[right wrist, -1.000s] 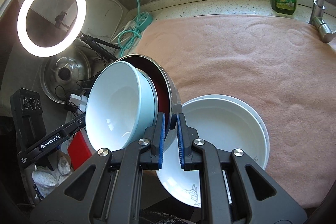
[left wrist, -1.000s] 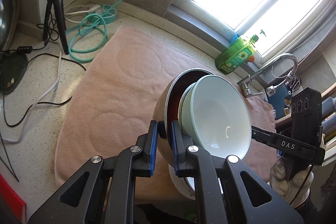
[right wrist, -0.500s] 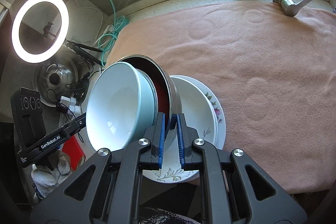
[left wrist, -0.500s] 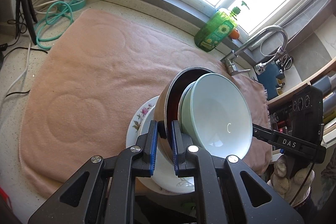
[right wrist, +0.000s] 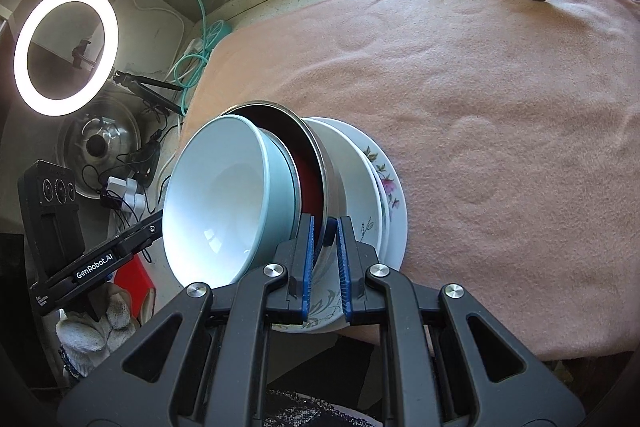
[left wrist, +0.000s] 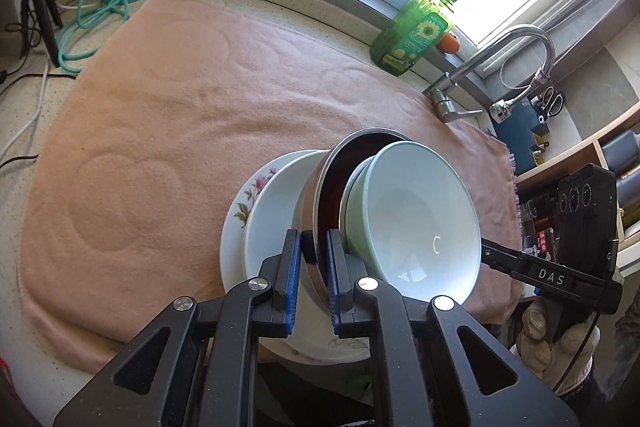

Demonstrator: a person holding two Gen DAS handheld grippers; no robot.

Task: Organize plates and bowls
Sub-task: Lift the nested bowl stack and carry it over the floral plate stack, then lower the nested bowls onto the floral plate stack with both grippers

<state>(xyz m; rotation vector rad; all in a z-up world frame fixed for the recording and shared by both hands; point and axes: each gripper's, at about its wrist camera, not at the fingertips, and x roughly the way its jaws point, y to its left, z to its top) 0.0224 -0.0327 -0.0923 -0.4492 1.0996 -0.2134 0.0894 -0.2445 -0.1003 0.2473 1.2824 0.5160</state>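
Note:
A steel bowl (left wrist: 316, 183) with a dark red inside holds a pale green bowl (left wrist: 416, 215) nested in it. My left gripper (left wrist: 313, 259) is shut on the steel bowl's rim. My right gripper (right wrist: 325, 247) is shut on the opposite rim of the steel bowl (right wrist: 332, 163), with the pale green bowl (right wrist: 224, 199) beside it. The bowls hang tilted just above a stack of white plates (left wrist: 272, 203), the bottom one flowered (right wrist: 384, 179), on the pink towel (left wrist: 168, 99).
The towel (right wrist: 500, 107) covers the counter. A green soap bottle (left wrist: 416, 35) and a faucet (left wrist: 500, 55) stand at the back by the window. Cables and a teal hose (left wrist: 96, 11) lie at the left. A ring light (right wrist: 64, 51) and pot lid (right wrist: 96, 143) are beyond the towel's left edge.
Both grippers carried the nested bowls rightward along the towel and lower, over the plate stack. The flowered plate has come into view under the bowls.

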